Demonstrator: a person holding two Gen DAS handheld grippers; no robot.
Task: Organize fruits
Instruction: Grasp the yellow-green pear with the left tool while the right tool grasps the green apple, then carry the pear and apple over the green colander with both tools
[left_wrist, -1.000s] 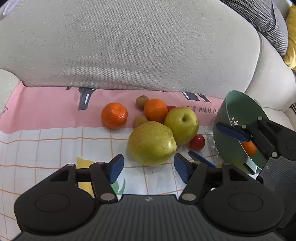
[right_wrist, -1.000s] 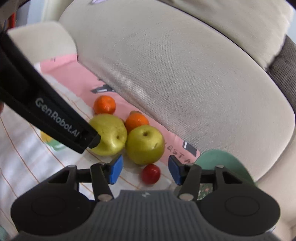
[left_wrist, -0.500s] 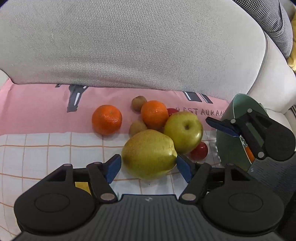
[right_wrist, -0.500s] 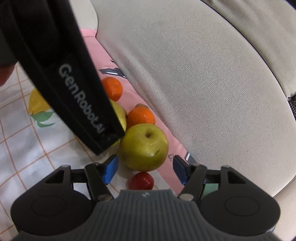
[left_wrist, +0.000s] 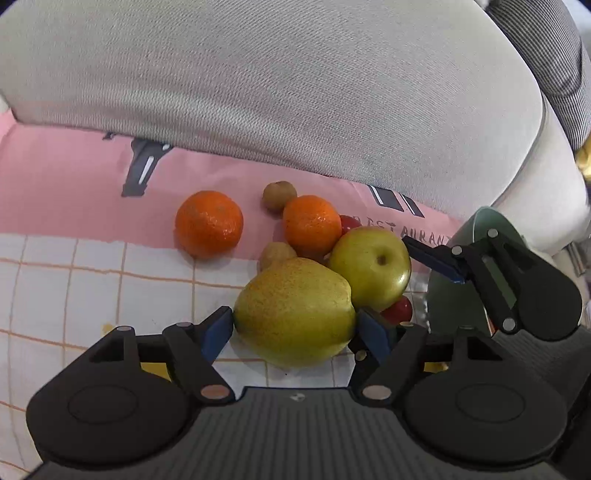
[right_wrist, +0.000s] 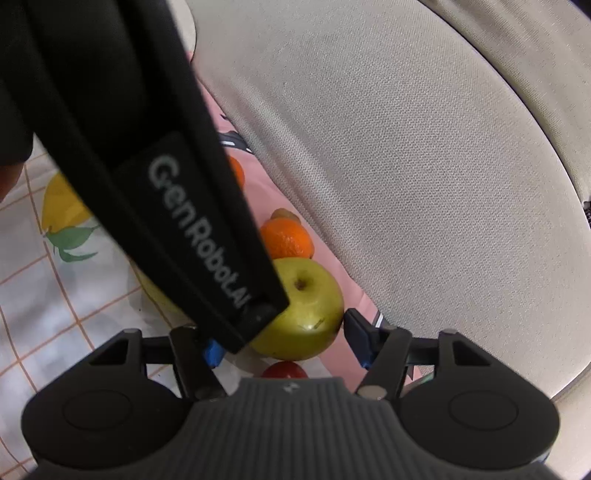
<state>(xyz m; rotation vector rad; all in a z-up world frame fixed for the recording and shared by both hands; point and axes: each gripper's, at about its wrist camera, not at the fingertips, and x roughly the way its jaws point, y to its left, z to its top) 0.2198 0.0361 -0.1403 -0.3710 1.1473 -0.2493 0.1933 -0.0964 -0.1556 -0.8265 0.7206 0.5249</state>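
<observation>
A big yellow-green pear (left_wrist: 295, 314) lies on the checked cloth between the blue pads of my left gripper (left_wrist: 295, 330). Its jaws are opening and flank the pear closely without squeezing it. Behind the pear sits a green apple (left_wrist: 371, 267). In the right wrist view the apple (right_wrist: 306, 310) lies between the pads of my right gripper (right_wrist: 284, 343). The right pad is at its skin, the left pad half hidden behind the left gripper's black body (right_wrist: 166, 184). One right finger (left_wrist: 432, 258) shows beside the apple.
Two oranges (left_wrist: 208, 223) (left_wrist: 312, 227), two small brown fruits (left_wrist: 279, 194) (left_wrist: 277, 254) and red tomatoes (left_wrist: 397, 310) (right_wrist: 284, 369) crowd the apple. A green bowl (left_wrist: 450, 295) stands tilted at the right. The grey sofa backrest (left_wrist: 258, 92) rises just behind.
Both grippers came down and forward onto the fruit. The left jaws widened and now straddle the pear. The right jaws widened and went from framing the tomato to flanking the apple.
</observation>
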